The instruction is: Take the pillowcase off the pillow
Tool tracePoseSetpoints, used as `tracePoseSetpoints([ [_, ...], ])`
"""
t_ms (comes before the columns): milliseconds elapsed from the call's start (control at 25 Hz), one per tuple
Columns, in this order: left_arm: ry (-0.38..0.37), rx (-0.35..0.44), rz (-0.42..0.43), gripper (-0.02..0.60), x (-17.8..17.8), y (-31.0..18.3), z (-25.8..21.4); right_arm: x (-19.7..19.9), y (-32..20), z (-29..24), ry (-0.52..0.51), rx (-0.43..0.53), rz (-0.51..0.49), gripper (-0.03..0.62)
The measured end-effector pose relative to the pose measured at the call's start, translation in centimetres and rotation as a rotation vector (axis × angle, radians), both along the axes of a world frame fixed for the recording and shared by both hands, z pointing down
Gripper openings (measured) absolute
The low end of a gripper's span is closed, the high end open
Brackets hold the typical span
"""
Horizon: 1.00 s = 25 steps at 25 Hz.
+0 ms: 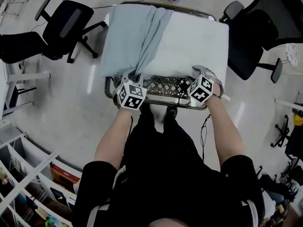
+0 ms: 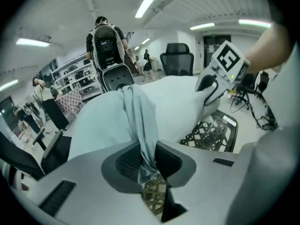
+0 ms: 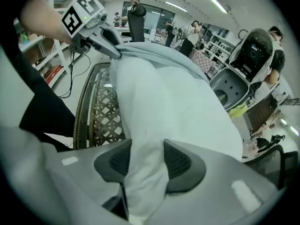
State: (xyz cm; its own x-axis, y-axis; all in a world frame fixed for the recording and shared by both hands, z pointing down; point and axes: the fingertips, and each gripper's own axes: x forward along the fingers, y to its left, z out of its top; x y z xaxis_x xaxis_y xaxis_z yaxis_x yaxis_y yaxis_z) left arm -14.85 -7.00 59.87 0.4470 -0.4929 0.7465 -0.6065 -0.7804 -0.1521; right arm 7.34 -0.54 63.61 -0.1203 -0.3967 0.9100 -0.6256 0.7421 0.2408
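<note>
Pinching the soft, light pillowcase (image 1: 125, 37) where it bunches at six o'clock, my left claw (image 2: 148, 159) is clamped on it; my right claw (image 3: 143, 165) clamps the squashy pillow (image 1: 191, 41) at its five o'clock corner.

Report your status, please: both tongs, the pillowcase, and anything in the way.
Left tongs shut on bunched pillowcase edge. Right tongs shut on bare pillow corner. Pillowcase covers about half the pillow. Nothing blocks it.

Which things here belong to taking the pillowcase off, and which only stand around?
Job: pale blue fabric pillowcase, pinched by left gripper; soft white pillow, pinched by right gripper.
Just around: dark metal lattice table underneath; black office chairs.
</note>
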Motion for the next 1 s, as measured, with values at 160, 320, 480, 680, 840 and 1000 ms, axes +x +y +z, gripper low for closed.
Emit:
tracePoseSetpoints([
  [160, 0.125, 0.013, 0.062, 0.204, 0.0, 1.6, -2.0, 0.2, 0.0, -0.3, -0.015, -0.054, 0.021, 0.216],
  [320, 0.101, 0.065, -0.040, 0.225, -5.3, 1.2, -2.6, -0.3, -0.2, -0.7, 0.015, -0.097, 0.036, 0.250],
  [480, 0.016, 0.034, -0.158, 0.231, -12.0, -0.5, -0.5, -2.9, -1.2, -2.6, 0.044, -0.061, -0.019, 0.290],
  [680, -0.182, 0.002, -0.123, 0.250, -18.0, -2.4, 3.5, -8.7, -3.3, -1.5, -0.006, -0.062, -0.104, 0.349],
  [840, -0.290, -0.018, -0.034, 0.228, -20.1, -3.7, 6.3, -9.1, -3.8, 1.5, 0.101, -0.087, -0.096, 0.322],
  [1000, -0.277, -0.012, -0.040, 0.008, -21.3, -5.7, 6.3, -8.6, -3.5, 1.3, 0.087, -0.089, -0.025, 0.223],
])
